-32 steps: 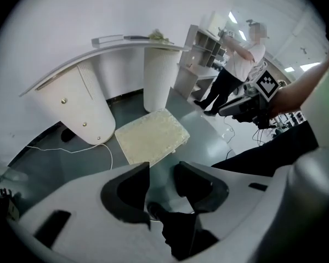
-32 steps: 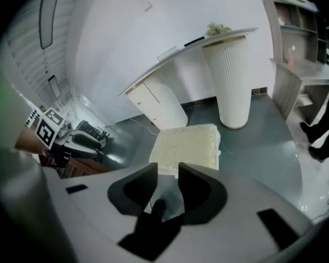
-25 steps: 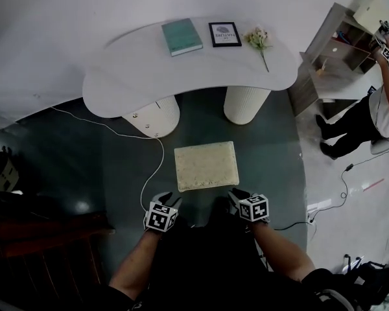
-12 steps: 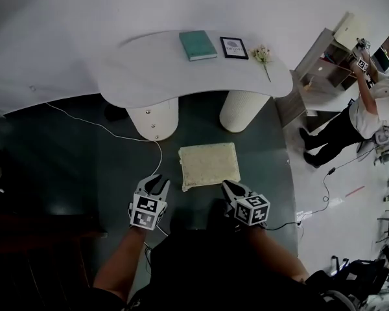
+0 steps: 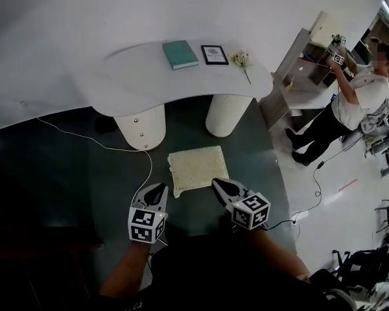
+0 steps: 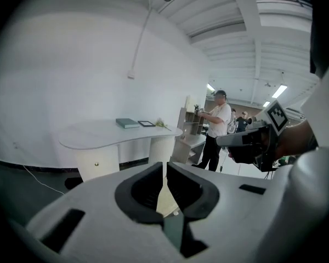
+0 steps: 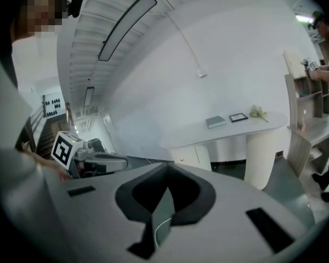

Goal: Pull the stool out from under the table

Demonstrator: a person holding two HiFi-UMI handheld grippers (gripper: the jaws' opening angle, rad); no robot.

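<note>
Since a second ago both grippers have risen off the stool's near edge, and the left gripper's jaws have just been closing.

- Left gripper (image 5: 158,192): jaws clenched, nothing between them. It hangs at 7 o'clock of the stool (image 5: 198,169), apart from it.
- Right gripper (image 5: 219,185): jaws pressed together, empty, at 5 o'clock of the stool. Whether its tip touches the cushion corner I cannot tell.
- The stool stands on the dark floor at 6 o'clock of the table (image 5: 136,76), clear of the top's edge. Only its cream cushion shows; the legs are hidden beneath. In the left gripper view it is a mere sliver behind the jaws.
- White cable (image 5: 144,171): its near end disappears behind the left gripper.
- On the table are a book (image 5: 179,54), a frame (image 5: 214,54) and flowers (image 5: 241,59); the frame's print is too small to read.
- Bystander (image 5: 350,102) at 2 o'clock, at a shelf.
</note>
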